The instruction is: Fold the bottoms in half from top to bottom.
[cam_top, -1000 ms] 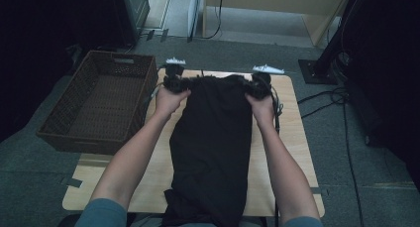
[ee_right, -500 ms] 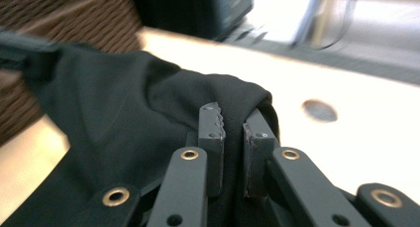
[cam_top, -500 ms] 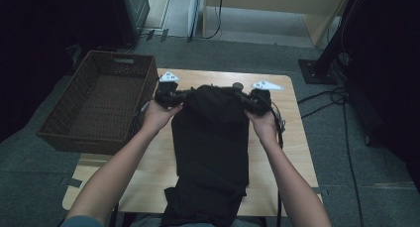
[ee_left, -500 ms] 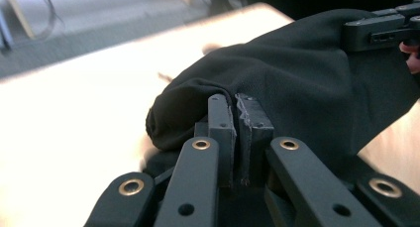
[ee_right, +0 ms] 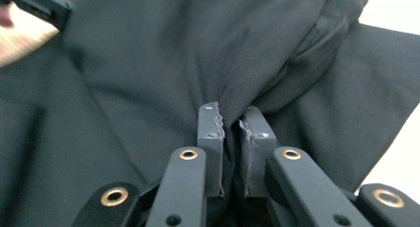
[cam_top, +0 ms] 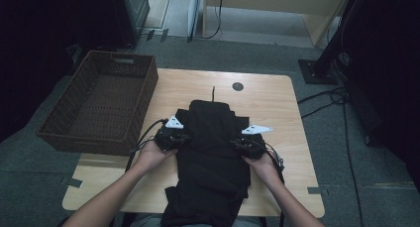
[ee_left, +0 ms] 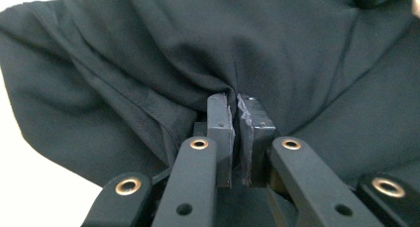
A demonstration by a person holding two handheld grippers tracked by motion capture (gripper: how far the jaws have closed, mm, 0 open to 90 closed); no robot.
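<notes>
A black garment (cam_top: 213, 162) lies lengthwise on the wooden table (cam_top: 270, 100), its near end hanging over the front edge. Its far part is doubled back into a fold. My left gripper (cam_top: 172, 137) holds the fold's left side and my right gripper (cam_top: 249, 145) its right side, both low over the cloth. In the left gripper view the pads (ee_left: 219, 123) pinch a bunch of black cloth (ee_left: 198, 38). In the right gripper view the pads (ee_right: 210, 133) likewise clamp a pleat of cloth (ee_right: 173, 53), and the other hand with its gripper (ee_right: 34, 1) shows at the top left.
A dark wicker basket (cam_top: 99, 103) stands at the table's left edge, close to my left hand. A small round black cap (cam_top: 237, 86) sits in the tabletop beyond the garment. Cables and a stand base (cam_top: 317, 71) lie on the floor at the right.
Both grippers have come from the table's far end toward the person and dropped lower, drawing the garment's far edge back over itself. The far half of the tabletop is now bare.
</notes>
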